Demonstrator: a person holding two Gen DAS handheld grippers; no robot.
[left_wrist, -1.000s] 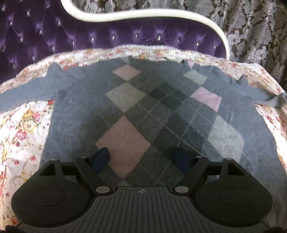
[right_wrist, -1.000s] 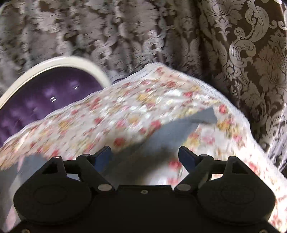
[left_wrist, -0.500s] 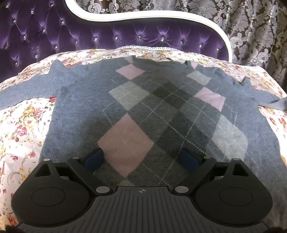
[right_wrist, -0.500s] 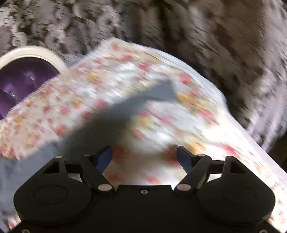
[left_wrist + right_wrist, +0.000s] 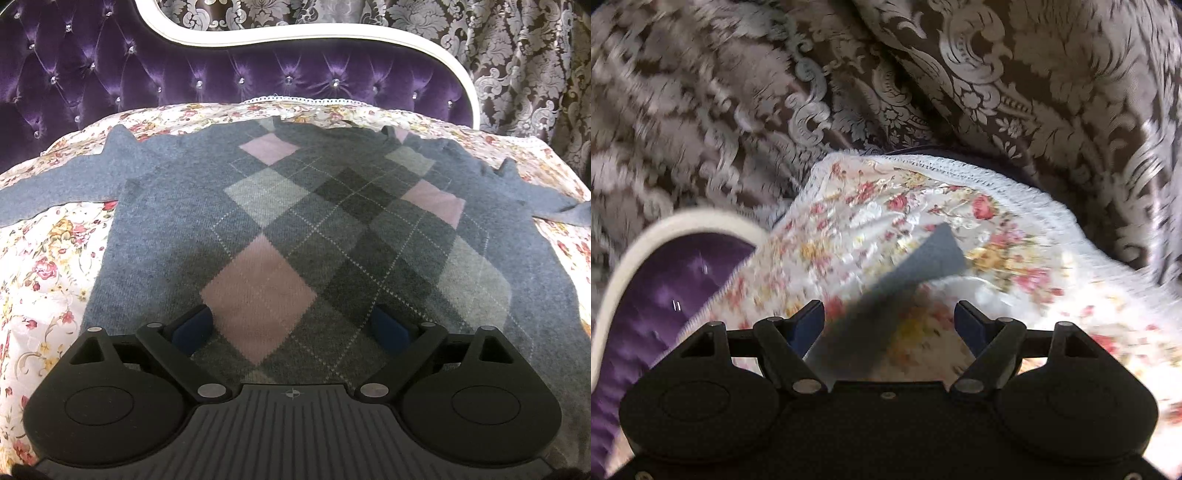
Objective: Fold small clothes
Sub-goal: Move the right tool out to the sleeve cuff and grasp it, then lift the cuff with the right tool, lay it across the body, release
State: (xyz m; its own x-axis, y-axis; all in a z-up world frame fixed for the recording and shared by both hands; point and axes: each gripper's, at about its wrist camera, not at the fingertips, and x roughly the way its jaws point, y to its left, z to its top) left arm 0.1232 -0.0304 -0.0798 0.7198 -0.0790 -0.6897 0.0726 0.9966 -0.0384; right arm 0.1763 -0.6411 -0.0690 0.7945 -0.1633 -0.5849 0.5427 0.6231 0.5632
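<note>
Floral bedspread point(image 5: 48, 258), purple tufted headboard point(image 5: 258, 74), damask curtain point(image 5: 997, 92). Argyle sweater point(image 5: 295, 221) flat under left gripper point(image 5: 295, 325), jaws just widened, empty. Right gripper point(image 5: 890, 321) apart over sleeve point(image 5: 923, 266).

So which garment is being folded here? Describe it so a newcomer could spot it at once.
Below the purple tufted headboard lies a floral bedspread. Spread flat on it, sleeves out to both sides, is the sweater: blue-grey knit with pink and grey argyle diamonds down its front, the only garment in view.
</note>
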